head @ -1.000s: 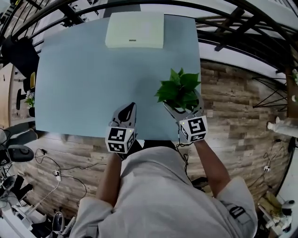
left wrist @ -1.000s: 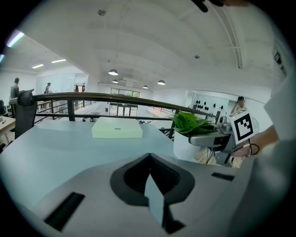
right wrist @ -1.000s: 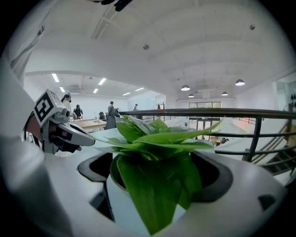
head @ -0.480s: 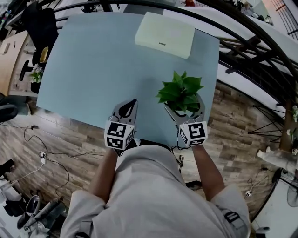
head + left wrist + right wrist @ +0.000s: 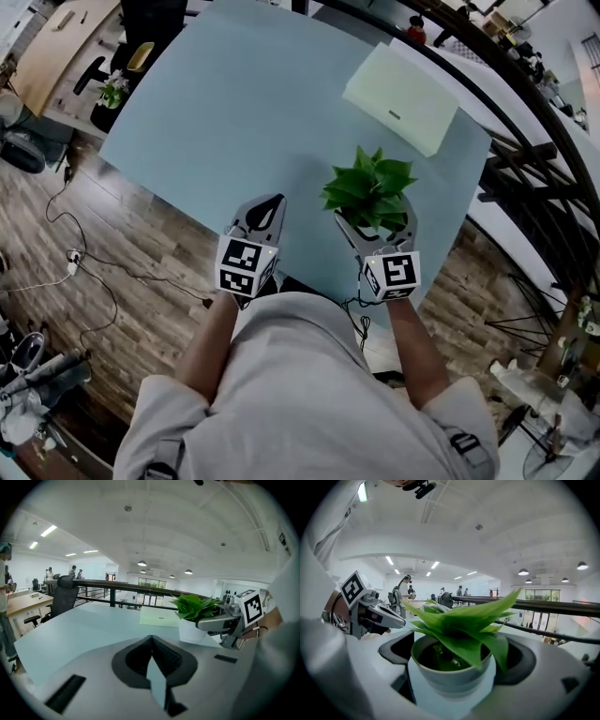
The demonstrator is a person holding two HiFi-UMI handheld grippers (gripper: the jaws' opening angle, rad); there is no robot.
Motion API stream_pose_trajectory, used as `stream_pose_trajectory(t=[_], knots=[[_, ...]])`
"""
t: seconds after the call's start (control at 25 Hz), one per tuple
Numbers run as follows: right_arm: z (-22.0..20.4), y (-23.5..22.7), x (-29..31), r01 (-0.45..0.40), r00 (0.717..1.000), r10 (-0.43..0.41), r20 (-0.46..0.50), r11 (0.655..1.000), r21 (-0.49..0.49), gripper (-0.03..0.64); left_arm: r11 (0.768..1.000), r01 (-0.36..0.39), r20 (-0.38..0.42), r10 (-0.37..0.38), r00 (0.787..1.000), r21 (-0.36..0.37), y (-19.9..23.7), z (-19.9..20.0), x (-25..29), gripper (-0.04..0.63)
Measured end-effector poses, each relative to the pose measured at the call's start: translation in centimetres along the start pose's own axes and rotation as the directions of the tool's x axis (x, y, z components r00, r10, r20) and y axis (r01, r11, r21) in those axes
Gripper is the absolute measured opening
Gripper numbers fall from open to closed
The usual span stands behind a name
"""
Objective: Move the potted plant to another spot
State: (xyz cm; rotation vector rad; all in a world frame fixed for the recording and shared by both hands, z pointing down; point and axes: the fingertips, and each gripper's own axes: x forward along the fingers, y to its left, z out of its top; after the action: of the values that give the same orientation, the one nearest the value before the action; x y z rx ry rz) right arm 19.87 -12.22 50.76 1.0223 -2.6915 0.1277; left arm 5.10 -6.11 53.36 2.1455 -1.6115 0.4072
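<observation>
The potted plant (image 5: pixel 368 190), green leaves in a small white pot, stands near the front right edge of the pale blue table (image 5: pixel 234 112). My right gripper (image 5: pixel 375 212) is shut on the potted plant, one jaw on each side of the white pot (image 5: pixel 452 674). I cannot tell whether the pot rests on the table or hangs just above it. My left gripper (image 5: pixel 271 202) is shut and holds nothing, a little to the left of the plant over the table's front edge. The left gripper view shows the left gripper (image 5: pixel 151 644) and the plant (image 5: pixel 194 609) at its right.
A flat cream box (image 5: pixel 401 97) lies at the far right of the table. A black railing (image 5: pixel 525 122) runs behind the table on the right. An office chair (image 5: pixel 63 599) stands at the far left corner. Cables (image 5: pixel 80 262) trail on the wood floor below.
The head view has swung, so the table now looks turned and the cream box sits farther right. Both grippers and the plant keep their places relative to each other.
</observation>
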Motion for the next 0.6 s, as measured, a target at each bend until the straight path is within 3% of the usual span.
stream_pose_trajectory(t=[0.36,0.6], knots=[[1.3,4.5,5.2,-0.134,0.991,0.134,-0.002,0.99,-0.037,0.522,0.991,-0.119,0.017,0.12,0.993,-0.068,5.5,-0.9,-2.4,0.012],[3.1,6.2,8.0,-0.188,0.982,0.188,0.002,0.981,-0.057,0.522,0.981,-0.172,0.051,0.177,0.983,-0.089,8.4,0.6,-3.7,0.012]])
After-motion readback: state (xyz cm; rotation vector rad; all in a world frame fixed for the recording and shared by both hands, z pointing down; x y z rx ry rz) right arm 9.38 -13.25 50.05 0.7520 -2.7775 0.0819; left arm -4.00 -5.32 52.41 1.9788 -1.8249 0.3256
